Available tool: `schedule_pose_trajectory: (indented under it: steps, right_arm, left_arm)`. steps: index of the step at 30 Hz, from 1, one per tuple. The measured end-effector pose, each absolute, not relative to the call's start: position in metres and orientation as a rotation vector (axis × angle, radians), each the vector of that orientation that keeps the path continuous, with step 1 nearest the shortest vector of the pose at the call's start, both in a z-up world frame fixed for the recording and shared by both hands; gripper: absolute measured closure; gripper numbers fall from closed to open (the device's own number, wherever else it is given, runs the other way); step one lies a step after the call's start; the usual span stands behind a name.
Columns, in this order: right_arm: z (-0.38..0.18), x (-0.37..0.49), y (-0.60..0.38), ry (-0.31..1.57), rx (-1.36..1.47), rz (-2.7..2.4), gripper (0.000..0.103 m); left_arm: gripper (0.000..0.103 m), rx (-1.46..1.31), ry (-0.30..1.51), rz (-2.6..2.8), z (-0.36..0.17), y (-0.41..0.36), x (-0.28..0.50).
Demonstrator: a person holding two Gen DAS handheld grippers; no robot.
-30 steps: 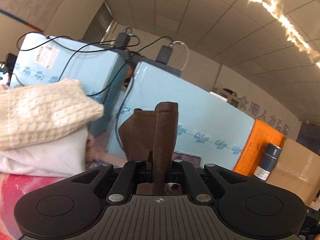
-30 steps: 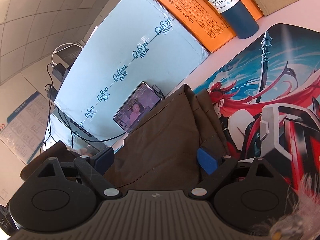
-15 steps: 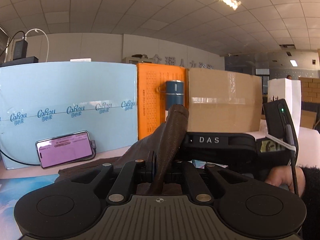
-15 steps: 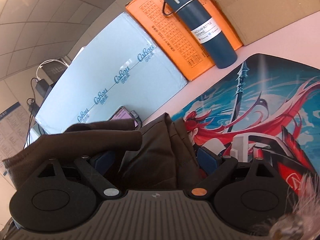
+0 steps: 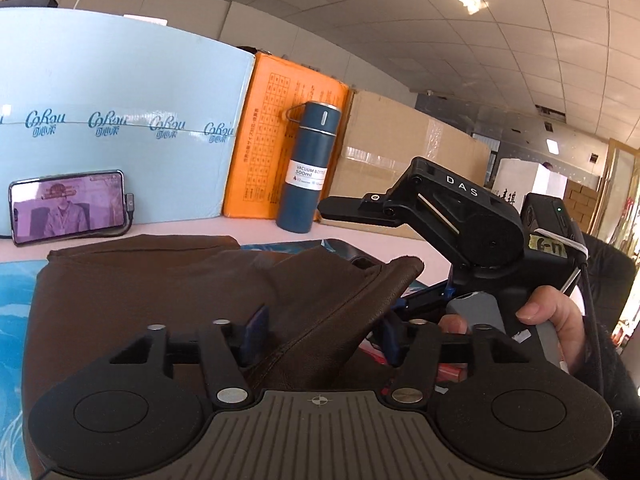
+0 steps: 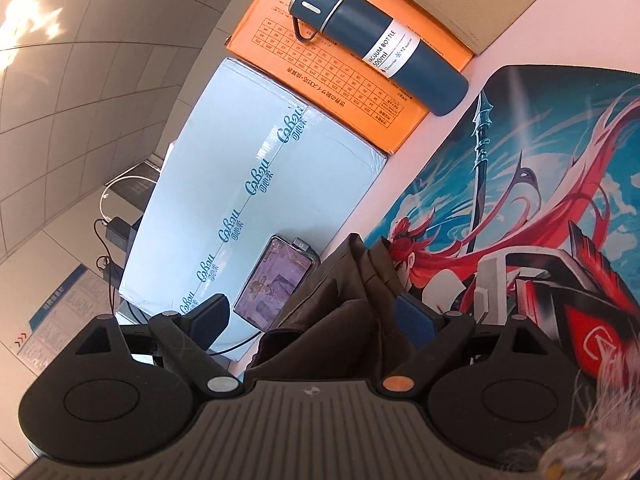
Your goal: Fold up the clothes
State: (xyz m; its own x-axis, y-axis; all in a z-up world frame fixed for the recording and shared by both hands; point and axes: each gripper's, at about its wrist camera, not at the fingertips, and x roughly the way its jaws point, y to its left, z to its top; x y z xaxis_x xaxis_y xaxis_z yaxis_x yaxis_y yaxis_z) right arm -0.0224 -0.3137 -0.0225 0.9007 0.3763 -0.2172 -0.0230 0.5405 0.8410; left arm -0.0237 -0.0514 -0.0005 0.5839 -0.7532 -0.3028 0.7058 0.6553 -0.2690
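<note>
Propped against pale-blue, orange and cardboard boxes (image 5: 120, 92), the surface's printed mat (image 6: 540, 184) carries a dark-brown leathery garment (image 5: 132, 280), seemingly part-folded. Left gripper (image 5: 320, 334) and right gripper (image 6: 320, 316) straddle its raised fold, jaws spread.

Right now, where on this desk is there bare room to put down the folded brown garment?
Most open: the illustrated blue-and-red desk mat, right of the brown garment and in front of the dark blue vacuum bottle. A thin strip of pale tabletop runs between the garment and the boxes. It is crowded by the black phone and around both tools.
</note>
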Motion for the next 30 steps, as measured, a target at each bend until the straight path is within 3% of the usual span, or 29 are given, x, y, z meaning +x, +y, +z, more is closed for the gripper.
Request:
schedule_pose_trajectory:
  steps: [3,7,13,14,18,21,30]
  right_arm:
    - [-0.022,-0.020,-0.311,0.431,0.981,0.319,0.013]
    - [-0.020,-0.017,-0.305,0.459,0.970,0.388,0.013]
    - [-0.018,-0.017,-0.296,0.474,0.934,0.439,0.013]
    - [-0.019,-0.016,-0.295,0.487,0.928,0.420,0.018]
    - [-0.025,-0.012,-0.294,0.540,0.902,0.343,0.062]
    - [-0.029,-0.009,-0.292,0.570,0.879,0.293,0.078]
    - [-0.020,-0.018,-0.281,0.484,0.741,0.267,0.083]
  left_arm:
    - [0.022,-0.142,0.414,-0.868,0.002,-0.049,-0.023]
    - [0.009,-0.176,0.432,-0.881,0.004,-0.041,-0.020]
    - [0.007,-0.184,0.475,-0.905,0.000,-0.044,-0.017]
    - [0.007,-0.174,0.482,-0.912,-0.001,-0.046,-0.017]
    - [0.007,-0.178,0.469,-0.926,0.002,-0.043,-0.020]
    - [0.007,-0.221,0.455,-0.919,0.006,-0.032,-0.018]
    - [0.005,-0.446,0.387,-0.579,0.011,0.032,0.005]
